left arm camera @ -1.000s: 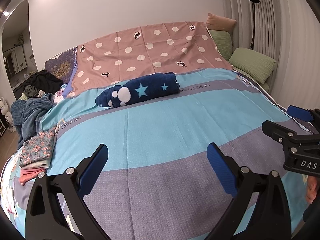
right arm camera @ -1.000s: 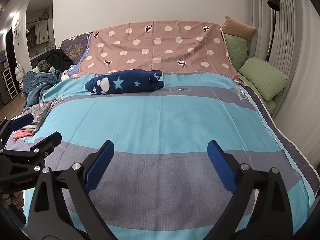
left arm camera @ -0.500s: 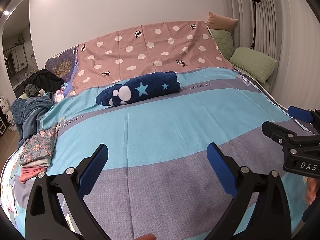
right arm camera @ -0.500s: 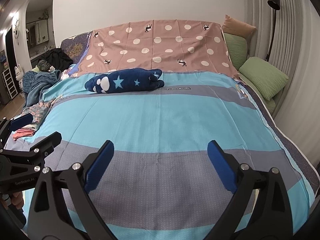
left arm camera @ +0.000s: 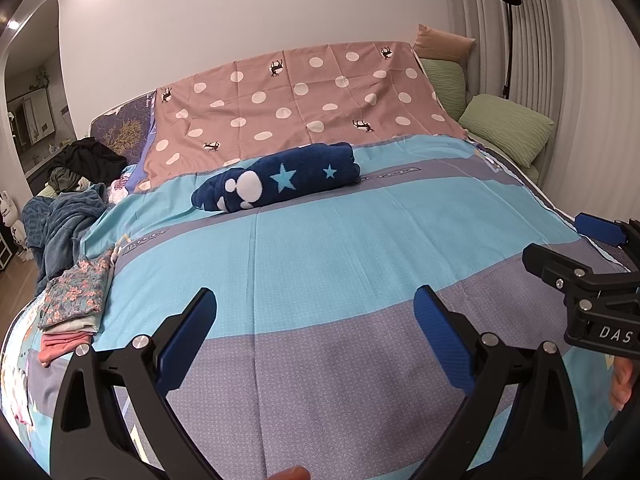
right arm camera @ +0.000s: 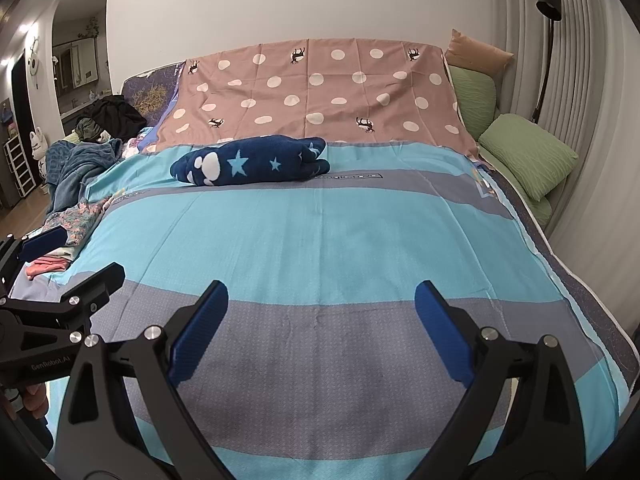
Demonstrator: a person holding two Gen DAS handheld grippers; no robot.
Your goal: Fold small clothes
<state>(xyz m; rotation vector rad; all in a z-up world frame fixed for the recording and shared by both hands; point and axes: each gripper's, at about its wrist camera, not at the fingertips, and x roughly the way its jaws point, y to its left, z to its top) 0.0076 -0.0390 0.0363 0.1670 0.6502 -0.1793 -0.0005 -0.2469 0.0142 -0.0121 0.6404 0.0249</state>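
Left gripper (left arm camera: 314, 334) and right gripper (right arm camera: 320, 330): both hovering wide apart, carrying nothing. Folded clothes (left arm camera: 74, 306) sitting stacked at the bed's (left arm camera: 340, 248) left edge; unfolded heap (left arm camera: 60, 220) waiting beyond it. Nothing lying spread for folding.

Folded clothes stack (right arm camera: 52, 258) partly hidden (by left hand-held gripper (right arm camera: 66, 256)).
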